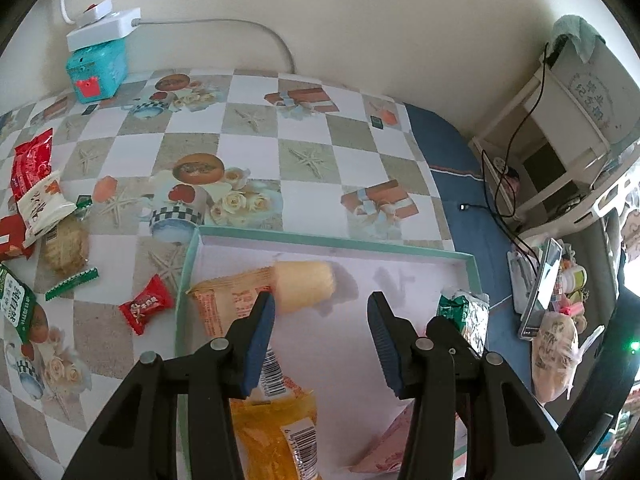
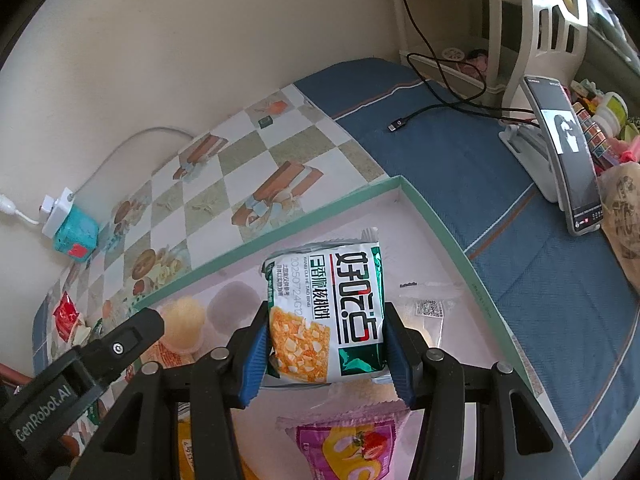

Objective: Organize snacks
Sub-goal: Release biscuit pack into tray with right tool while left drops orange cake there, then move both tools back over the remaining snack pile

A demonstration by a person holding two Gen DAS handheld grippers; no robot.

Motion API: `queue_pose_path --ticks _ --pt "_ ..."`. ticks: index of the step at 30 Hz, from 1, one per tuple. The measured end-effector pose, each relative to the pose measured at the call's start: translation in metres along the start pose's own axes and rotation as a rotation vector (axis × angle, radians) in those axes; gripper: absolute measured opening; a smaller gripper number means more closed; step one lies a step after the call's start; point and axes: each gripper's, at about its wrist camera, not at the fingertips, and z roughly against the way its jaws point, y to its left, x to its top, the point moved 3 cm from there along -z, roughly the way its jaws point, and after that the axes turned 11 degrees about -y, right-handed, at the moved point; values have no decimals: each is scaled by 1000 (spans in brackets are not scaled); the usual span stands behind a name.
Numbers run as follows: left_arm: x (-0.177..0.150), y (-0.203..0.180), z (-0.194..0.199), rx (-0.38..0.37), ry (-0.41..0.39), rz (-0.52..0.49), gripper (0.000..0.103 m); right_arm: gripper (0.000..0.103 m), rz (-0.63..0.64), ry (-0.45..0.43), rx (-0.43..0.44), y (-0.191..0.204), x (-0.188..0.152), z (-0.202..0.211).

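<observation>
**Right gripper on green pack over tray, left gripper empty**

While the left gripper hangs over the tray with its jaws parted and nothing between the pads, one green-and-white biscuit pack is clamped across its width by the right gripper. The pack is held above the tray's right part, near the far right corner, with its long axis along the fingers and its top seam pointing away from the camera.

Counted in the tray from both views: one pale roll cake in an orange wrapper, one yellow pack, one purple strawberry-roll pack, one clear-wrapped item. Four items.

On the checked tablecloth, left of the tray: one small red candy, one thin green stick pack. The rest of the pile at the left edge cannot be counted.
</observation>
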Motion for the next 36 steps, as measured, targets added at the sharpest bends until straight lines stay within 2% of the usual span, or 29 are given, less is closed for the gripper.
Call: queue_pose_path --ticks 2,6,11,15,19,21,23,29,36 --pt "2 6 2 13 -3 15 50 55 10 6 -1 2 0 0" --pt "7 22 7 42 -4 47 58 55 25 16 -10 4 -2 -1" --pt "11 44 13 89 1 92 63 70 44 23 -14 9 -3 0" --pt "13 68 19 130 9 153 80 80 55 12 -25 11 -4 4" --pt "15 98 32 199 4 204 81 85 49 -10 -28 15 -2 13" --pt "16 113 40 243 -7 221 83 89 50 -17 -16 19 -2 16" --pt "15 129 50 290 -20 241 88 98 64 -29 -14 26 -3 22" --pt "2 190 86 441 -48 325 92 103 118 -56 11 53 -10 35" --pt "-12 236 120 491 -68 424 93 103 220 -82 48 97 -31 50"
